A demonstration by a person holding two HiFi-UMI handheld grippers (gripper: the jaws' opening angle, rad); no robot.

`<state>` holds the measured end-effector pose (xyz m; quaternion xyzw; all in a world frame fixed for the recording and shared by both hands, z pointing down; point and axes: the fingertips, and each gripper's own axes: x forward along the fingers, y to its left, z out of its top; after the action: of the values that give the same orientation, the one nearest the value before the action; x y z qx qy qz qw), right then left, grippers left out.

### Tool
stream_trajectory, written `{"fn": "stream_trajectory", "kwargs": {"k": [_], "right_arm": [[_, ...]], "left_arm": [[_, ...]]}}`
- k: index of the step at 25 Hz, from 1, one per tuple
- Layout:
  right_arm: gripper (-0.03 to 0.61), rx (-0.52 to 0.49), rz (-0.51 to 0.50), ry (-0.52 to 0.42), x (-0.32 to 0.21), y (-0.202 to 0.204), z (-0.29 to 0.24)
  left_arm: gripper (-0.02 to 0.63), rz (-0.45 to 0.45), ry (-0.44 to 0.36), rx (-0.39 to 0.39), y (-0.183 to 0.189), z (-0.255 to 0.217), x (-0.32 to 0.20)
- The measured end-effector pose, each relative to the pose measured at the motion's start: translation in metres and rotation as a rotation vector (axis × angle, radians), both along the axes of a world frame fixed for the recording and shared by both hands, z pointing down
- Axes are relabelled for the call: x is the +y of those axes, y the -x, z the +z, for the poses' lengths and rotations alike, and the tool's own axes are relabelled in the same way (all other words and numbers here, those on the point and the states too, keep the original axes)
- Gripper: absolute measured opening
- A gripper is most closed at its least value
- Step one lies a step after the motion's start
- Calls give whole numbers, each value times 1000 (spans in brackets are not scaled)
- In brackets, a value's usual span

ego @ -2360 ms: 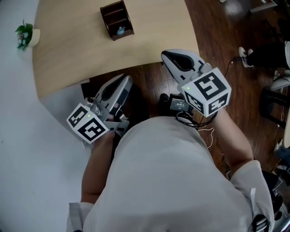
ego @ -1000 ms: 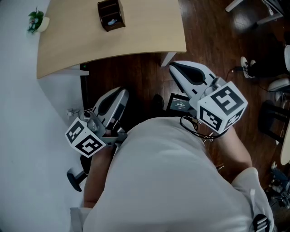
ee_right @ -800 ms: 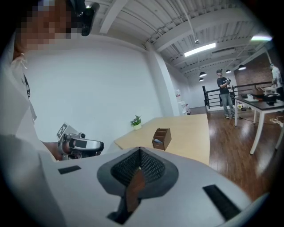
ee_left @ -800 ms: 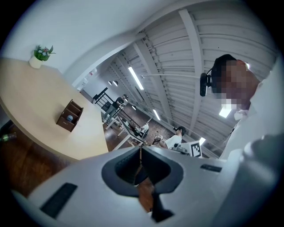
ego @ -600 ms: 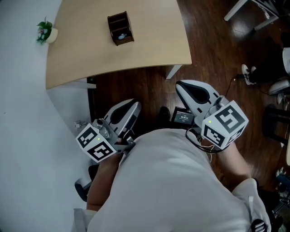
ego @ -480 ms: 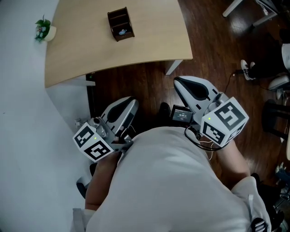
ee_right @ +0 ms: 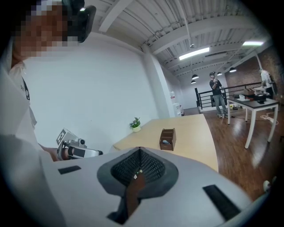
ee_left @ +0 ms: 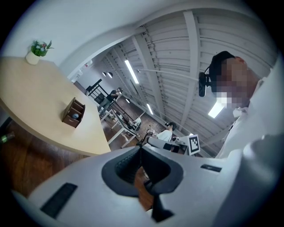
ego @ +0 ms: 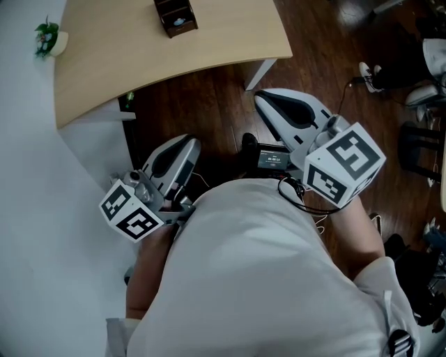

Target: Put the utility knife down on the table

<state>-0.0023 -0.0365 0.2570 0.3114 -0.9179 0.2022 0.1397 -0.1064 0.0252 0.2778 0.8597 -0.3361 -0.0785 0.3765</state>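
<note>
A pale wooden desk (ego: 139, 56) with a curved front edge stood on a dark plank floor (ego: 209, 104). On it sat a small brown compartment box (ego: 174, 14) and, well apart at a corner, a potted plant (ego: 47, 38).

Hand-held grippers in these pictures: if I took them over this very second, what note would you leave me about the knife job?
The left hand-held gripper has its jaws shut with nothing between them.
The right hand-held gripper is also shut and empty.
Both are over the wooden floor, short of the table.
On the table are a small brown box and a potted plant. No utility knife shows in any view.
Done: neither gripper holds the knife, but nothing shows it lying on the table.
Left: find the knife and check where it lies.
</note>
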Motion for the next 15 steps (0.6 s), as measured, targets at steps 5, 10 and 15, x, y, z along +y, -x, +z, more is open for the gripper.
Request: {"fn": "stream_trajectory", "kwargs": {"k": [5, 10, 15], "right_arm": [[0, 14, 25, -9, 14, 2, -3], [0, 32, 41, -16, 25, 1, -6], [0, 55, 59, -21, 38, 1, -4]], "left_arm": [[3, 56, -18, 1, -3, -3, 13], [3, 89, -24, 10, -7, -6, 20], [3, 115, -29, 18, -6, -5, 30]]}}
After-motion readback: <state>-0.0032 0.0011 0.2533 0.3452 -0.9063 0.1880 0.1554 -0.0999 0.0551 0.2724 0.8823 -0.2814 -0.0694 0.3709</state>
